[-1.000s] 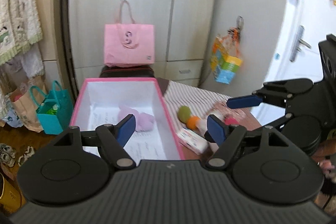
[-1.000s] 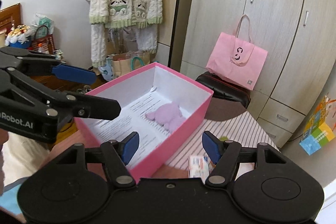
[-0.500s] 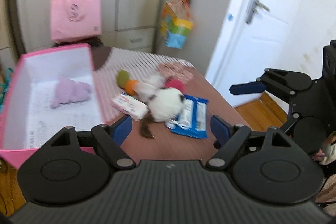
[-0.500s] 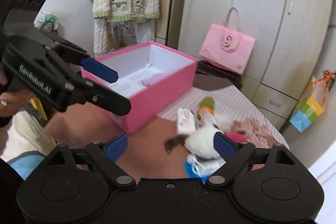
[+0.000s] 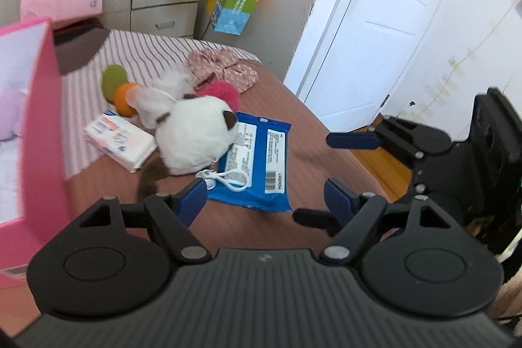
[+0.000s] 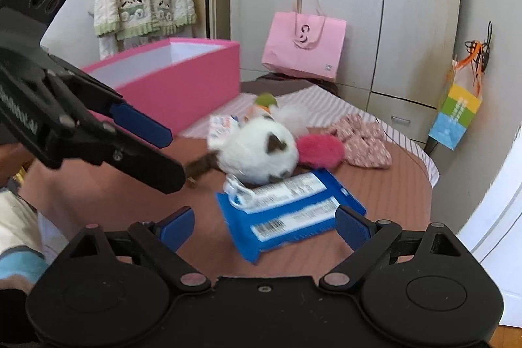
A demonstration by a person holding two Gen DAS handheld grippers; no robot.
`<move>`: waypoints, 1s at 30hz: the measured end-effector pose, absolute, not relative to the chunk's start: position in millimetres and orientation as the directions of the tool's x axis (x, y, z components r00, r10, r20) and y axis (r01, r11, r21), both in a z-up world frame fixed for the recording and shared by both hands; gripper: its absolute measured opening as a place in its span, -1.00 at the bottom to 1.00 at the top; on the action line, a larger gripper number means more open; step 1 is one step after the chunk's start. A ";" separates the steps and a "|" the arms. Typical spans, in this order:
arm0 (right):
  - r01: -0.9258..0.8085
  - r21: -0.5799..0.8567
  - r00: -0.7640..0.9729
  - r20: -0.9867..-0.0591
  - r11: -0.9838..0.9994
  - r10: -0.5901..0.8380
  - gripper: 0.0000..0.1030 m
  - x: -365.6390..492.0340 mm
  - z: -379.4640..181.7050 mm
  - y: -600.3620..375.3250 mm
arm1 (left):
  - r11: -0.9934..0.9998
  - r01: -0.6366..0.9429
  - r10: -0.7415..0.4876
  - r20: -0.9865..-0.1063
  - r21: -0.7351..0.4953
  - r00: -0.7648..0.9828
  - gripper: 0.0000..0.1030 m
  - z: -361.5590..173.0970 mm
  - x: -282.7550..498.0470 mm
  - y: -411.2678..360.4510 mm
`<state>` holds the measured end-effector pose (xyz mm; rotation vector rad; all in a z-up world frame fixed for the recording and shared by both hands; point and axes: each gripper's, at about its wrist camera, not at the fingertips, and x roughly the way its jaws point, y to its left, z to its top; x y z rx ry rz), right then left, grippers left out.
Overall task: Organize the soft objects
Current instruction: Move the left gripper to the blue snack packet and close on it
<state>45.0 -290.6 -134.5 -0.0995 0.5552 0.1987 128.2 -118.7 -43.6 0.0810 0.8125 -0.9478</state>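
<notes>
One lilac plush (image 5: pixel 8 110) lies in the pink box (image 5: pixel 42 126), left of frame. Your left gripper (image 5: pixel 266 196) and right gripper (image 6: pixel 264 224) are apart, empty. The white plush (image 5: pixel 195 136) and pink pompom (image 5: pixel 222 92), frame centre, remain unsorted.

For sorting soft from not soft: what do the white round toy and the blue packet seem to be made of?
White round toy: plush fabric, it seems; fuzzy matte pile with brown patches. Blue packet: probably thin plastic film; smooth, slightly glossy, with crimped ends and a printed barcode label.
</notes>
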 end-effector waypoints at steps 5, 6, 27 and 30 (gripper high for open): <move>-0.216 -0.094 0.835 -0.534 0.972 0.134 0.84 55.0 -158.2 -293.9 | 0.549 0.772 -0.736 -0.624 -0.321 0.264 0.41 -59.4 135.4 -143.5; -0.217 -0.109 0.837 -0.533 0.970 0.127 0.85 56.6 -160.7 -293.0 | 0.543 0.777 -0.740 -0.620 -0.320 0.261 0.41 -61.4 135.8 -148.6; -0.230 -0.184 0.845 -0.525 0.956 0.102 0.85 61.5 -179.2 -305.2 | 0.624 0.710 -0.660 -0.706 -0.325 0.257 0.41 -96.0 172.1 -169.5; -0.239 -0.152 0.843 -0.522 0.959 0.127 0.85 64.4 -181.1 -307.3 | 0.621 0.708 -0.677 -0.685 -0.336 0.269 0.41 -98.4 170.9 -180.1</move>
